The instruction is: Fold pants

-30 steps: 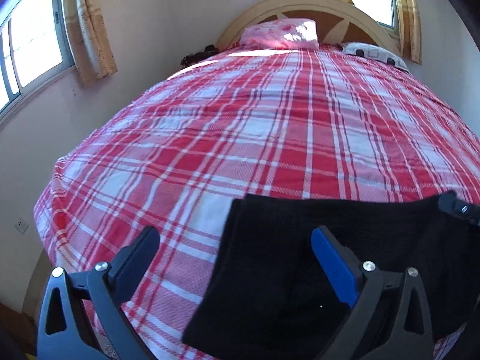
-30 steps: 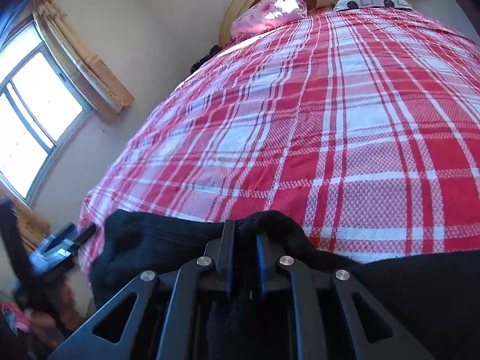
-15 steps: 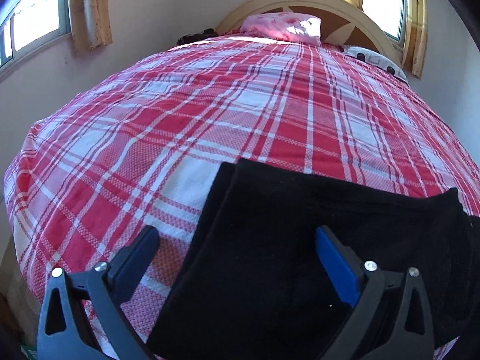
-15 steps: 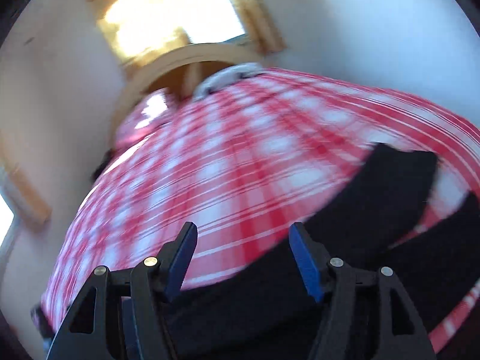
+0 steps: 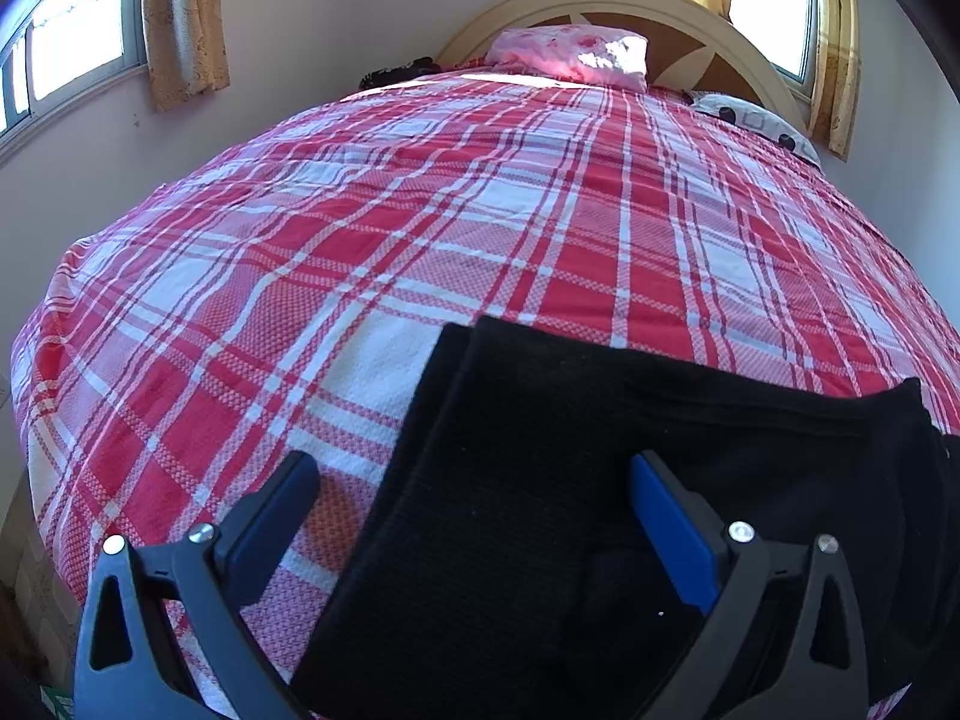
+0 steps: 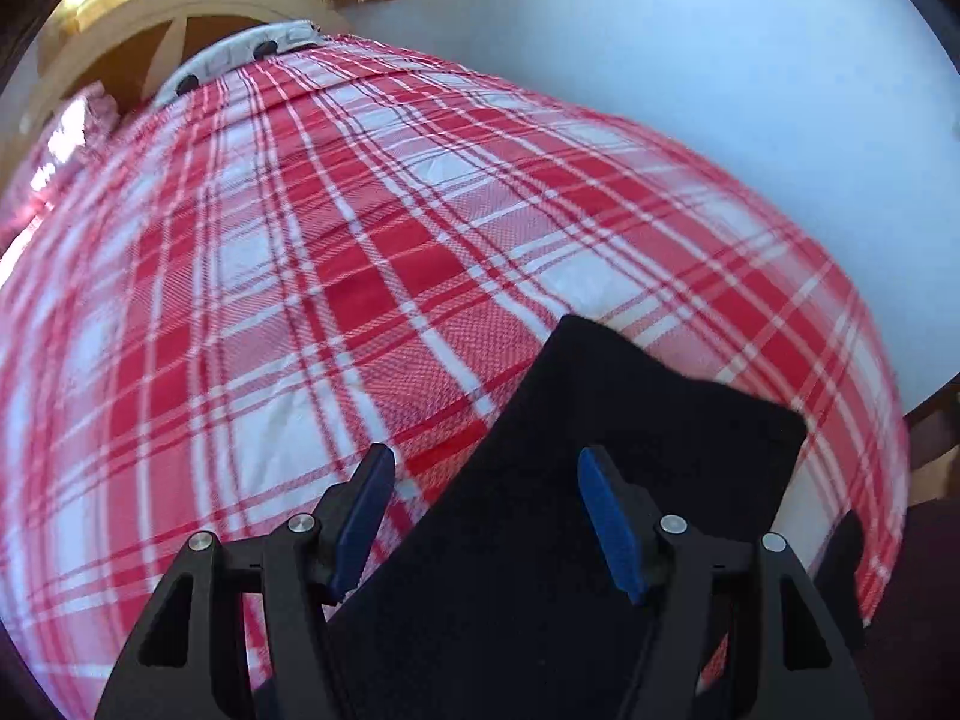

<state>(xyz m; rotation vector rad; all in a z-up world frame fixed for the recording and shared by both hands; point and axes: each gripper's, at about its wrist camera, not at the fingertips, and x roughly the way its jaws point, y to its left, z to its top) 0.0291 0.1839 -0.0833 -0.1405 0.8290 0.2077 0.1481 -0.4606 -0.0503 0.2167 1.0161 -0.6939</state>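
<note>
Black pants (image 5: 600,480) lie folded flat on the red and white plaid bed (image 5: 420,228), near its foot. My left gripper (image 5: 474,492) is open and empty, hovering over the left end of the pants. In the right wrist view the pants (image 6: 630,450) show their right end with a squared corner. My right gripper (image 6: 486,498) is open and empty just above that end.
A pink pillow (image 5: 570,54) and a grey patterned pillow (image 5: 756,120) lie by the wooden headboard (image 5: 630,6). Walls run along both sides of the bed; windows with yellow curtains (image 5: 180,18) stand at the left and behind the headboard.
My right gripper let go of the pants fold, opened and swung to the right end. My left gripper stayed open and lifted slightly over the left end.
</note>
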